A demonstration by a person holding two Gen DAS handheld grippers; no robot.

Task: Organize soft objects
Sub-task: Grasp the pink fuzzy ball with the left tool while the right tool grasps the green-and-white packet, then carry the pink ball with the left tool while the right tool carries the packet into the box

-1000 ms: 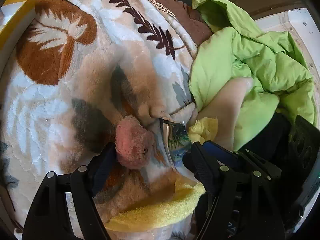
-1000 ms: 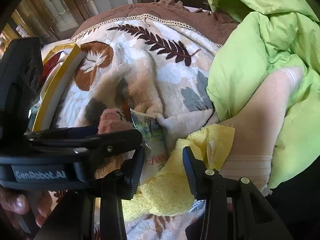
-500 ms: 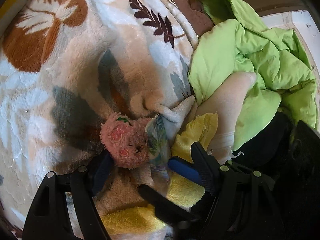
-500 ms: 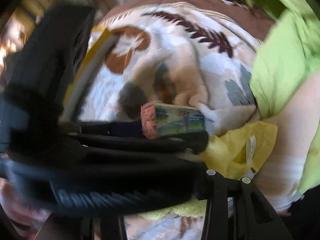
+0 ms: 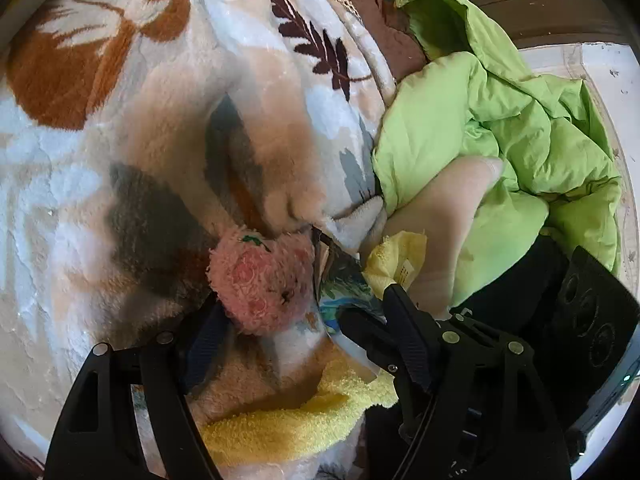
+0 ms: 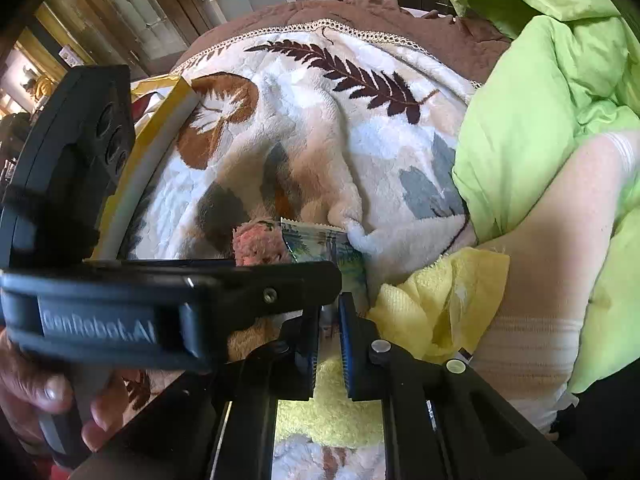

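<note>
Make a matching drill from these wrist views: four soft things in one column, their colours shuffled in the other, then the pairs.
Things:
1. fuzzy plush
2. towel
3. puffy quilt
4. blanket's fern print

Colours:
A. lime green
B. dark brown
C. pink
D. pale yellow

Pairs: 1-C, 2-D, 3-A, 4-B

Black plastic left gripper [image 6: 320, 280], silver screws, lettered "GenRobot.AI".
</note>
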